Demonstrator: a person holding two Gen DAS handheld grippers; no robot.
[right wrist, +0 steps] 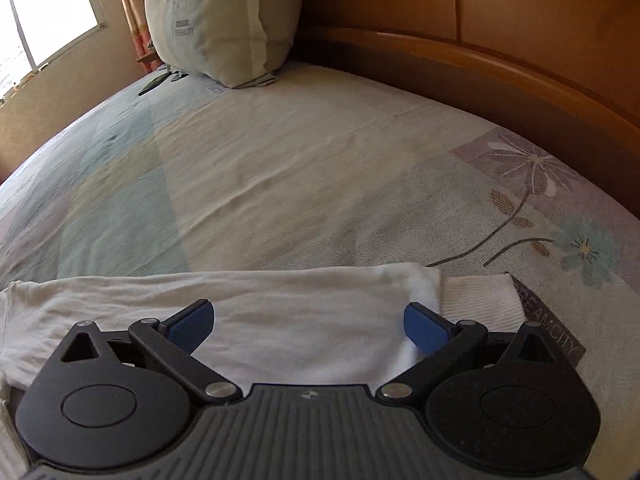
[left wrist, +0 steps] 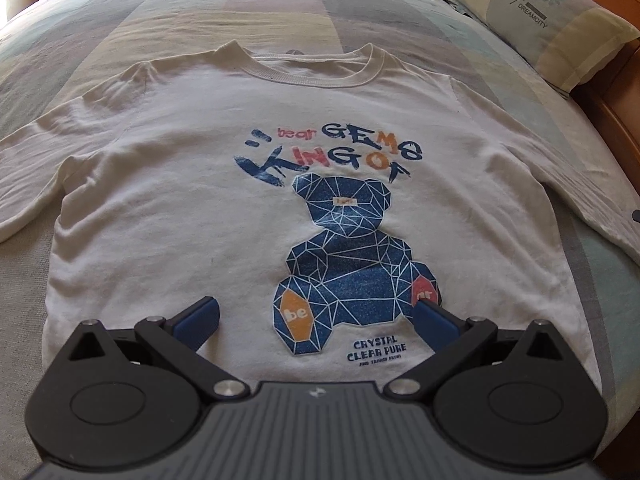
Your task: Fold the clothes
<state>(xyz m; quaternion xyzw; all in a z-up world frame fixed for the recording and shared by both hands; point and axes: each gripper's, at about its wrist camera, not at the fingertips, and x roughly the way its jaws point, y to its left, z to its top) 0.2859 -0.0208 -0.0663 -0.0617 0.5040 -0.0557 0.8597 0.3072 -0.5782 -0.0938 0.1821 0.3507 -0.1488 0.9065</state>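
A white long-sleeved shirt [left wrist: 192, 208] with a blue geometric bear print [left wrist: 344, 256] lies flat, front up, on the bed, collar away from me and both sleeves spread out. My left gripper [left wrist: 316, 316] hovers open over the shirt's lower hem, with nothing between its blue pads. In the right wrist view one white sleeve [right wrist: 248, 312] stretches across the sheet, its ribbed cuff [right wrist: 480, 300] at the right. My right gripper [right wrist: 308, 320] hangs open above that sleeve near the cuff, holding nothing.
The bed sheet [right wrist: 280, 168] is patterned with pale blocks and flowers. A pillow [left wrist: 536, 12] lies at the far right of the bed, also standing up in the right wrist view as the pillow [right wrist: 224, 20]. A wooden headboard [right wrist: 480, 64] borders the bed. A window [right wrist: 48, 16] is at the left.
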